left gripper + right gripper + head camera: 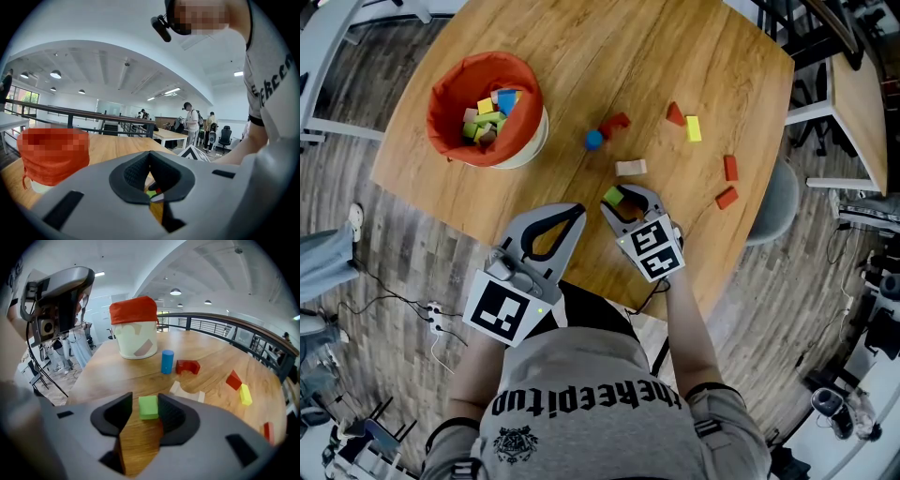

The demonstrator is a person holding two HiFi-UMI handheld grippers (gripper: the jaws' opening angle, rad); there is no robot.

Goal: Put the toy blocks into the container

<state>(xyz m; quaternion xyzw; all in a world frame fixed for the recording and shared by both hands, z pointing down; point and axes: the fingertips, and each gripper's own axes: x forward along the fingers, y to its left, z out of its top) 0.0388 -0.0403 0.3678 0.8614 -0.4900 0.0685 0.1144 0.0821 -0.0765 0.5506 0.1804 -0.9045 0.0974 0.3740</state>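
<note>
At 10 o'clock on the wooden tabletop (pixel 581 56) stands the white container with an orange cloth lining (pixel 442 98), with a heap of coloured blocks already inside it. The left claw (pixel 574 215) hovers near the 7 o'clock edge, its jaws closed tip to tip with nothing between them. Just right of it, at 6 o'clock, the right claw (pixel 630 200) tilts down at the wood with its jaws wide apart. The small green cube block (pixel 148 407) sits on the tabletop between them, close by the right-hand pad and clear of the left one, not squeezed. Bare wood lies between this cube and the container.

Toward the centre lie a pale wooden arch block (pixel 630 168), a blue cylinder block (pixel 593 139) and a red arch block (pixel 616 123). At 2 o'clock a red wedge block (pixel 675 114) lies just beside a yellow bar block (pixel 693 128). At 4 o'clock lie two red brick blocks (pixel 730 168), near each other.

That makes one container, two claws and eight loose blocks: four red, and one each of green, blue, yellow and pale wood.
</note>
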